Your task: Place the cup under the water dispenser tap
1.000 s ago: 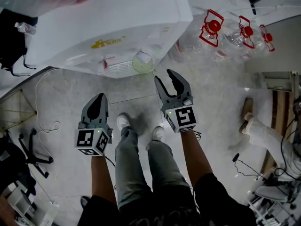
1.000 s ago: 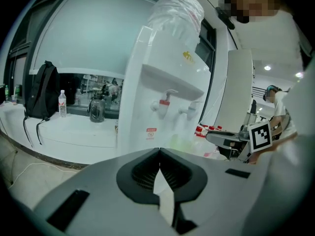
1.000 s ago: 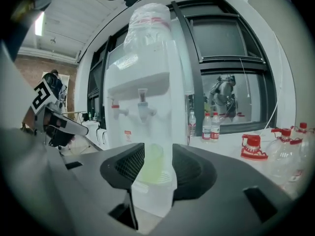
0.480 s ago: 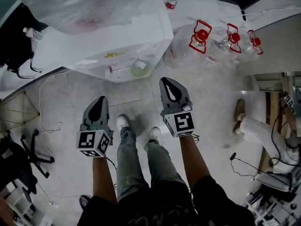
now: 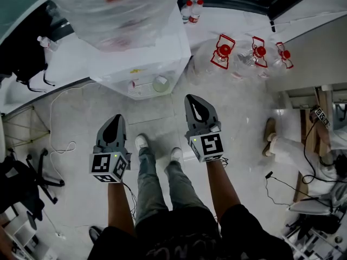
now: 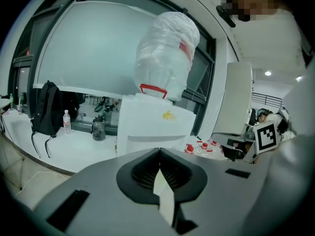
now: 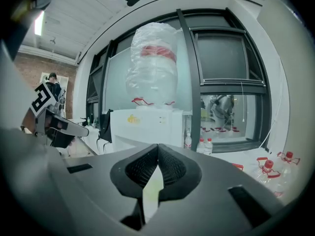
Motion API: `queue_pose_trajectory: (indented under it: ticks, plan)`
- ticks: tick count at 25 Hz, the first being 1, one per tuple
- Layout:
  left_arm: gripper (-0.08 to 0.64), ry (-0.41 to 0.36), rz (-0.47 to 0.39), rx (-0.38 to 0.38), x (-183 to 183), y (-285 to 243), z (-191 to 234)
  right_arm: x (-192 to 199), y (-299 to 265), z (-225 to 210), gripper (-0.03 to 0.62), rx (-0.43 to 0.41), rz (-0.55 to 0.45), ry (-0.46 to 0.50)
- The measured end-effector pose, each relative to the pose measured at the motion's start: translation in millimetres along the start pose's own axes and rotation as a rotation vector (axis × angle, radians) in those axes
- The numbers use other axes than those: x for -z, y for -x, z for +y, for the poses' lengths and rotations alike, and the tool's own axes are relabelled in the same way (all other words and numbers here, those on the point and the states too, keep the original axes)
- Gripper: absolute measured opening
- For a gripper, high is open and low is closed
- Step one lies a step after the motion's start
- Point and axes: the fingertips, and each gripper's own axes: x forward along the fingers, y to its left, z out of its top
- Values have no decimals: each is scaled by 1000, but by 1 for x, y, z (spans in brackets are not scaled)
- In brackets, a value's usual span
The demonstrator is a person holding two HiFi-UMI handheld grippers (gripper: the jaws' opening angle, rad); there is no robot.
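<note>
A: Cup, where?

B: The pale green cup (image 5: pixel 160 83) stands on the drip tray (image 5: pixel 142 89) at the front of the white water dispenser (image 5: pixel 138 45), toward the tray's right end. The taps are too small to make out, so I can't tell if it's right under one.

A: Is anything touching it?

B: Only the tray. Both grippers are well apart from it.

A: Left gripper?

B: The left gripper (image 5: pixel 114 119) has its jaws together, with the tips meeting in its own view and nothing between them.

A: Right?

B: Same for the right gripper (image 5: pixel 194 99), pressed closed and empty. Both are held out over the floor and point toward the dispenser. In the head view the right one sits nearer to it.

A: What's on top of the dispenser?

B: A big water bottle (image 6: pixel 165 53), neck down, wrapped in clear plastic, with a red band on it.

A: Rest, quick.

B: Empty jugs with red handles (image 5: pixel 223 43) lie on the floor right of the dispenser. Small red-capped bottles (image 5: pixel 191 7) stand behind it.
A black backpack (image 6: pixel 47 113) and a small water bottle (image 6: pixel 66 121) are on the desk (image 6: pixel 74 145) left of the dispenser.
The person's white shoes (image 5: pixel 142 141) show between the grippers. There's an office chair (image 5: pixel 30 180) at lower left and another person's legs (image 5: pixel 284 145) at the right edge.
</note>
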Motion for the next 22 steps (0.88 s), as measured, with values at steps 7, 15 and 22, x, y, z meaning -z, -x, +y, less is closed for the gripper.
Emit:
queue_pose_trajectory:
  ticks: [7, 15, 22]
  plan:
    - [9, -7, -28, -7, -35, 25, -12, -42, 22, 6, 12, -5, 4, 18]
    - [9, -29, -71, -7, -72, 40, -24, -83, 39, 6, 12, 7, -50, 9]
    - [9, -94, -99, -4, -105, 51, -39, -112, 54, 9, 12, -4, -71, 7]
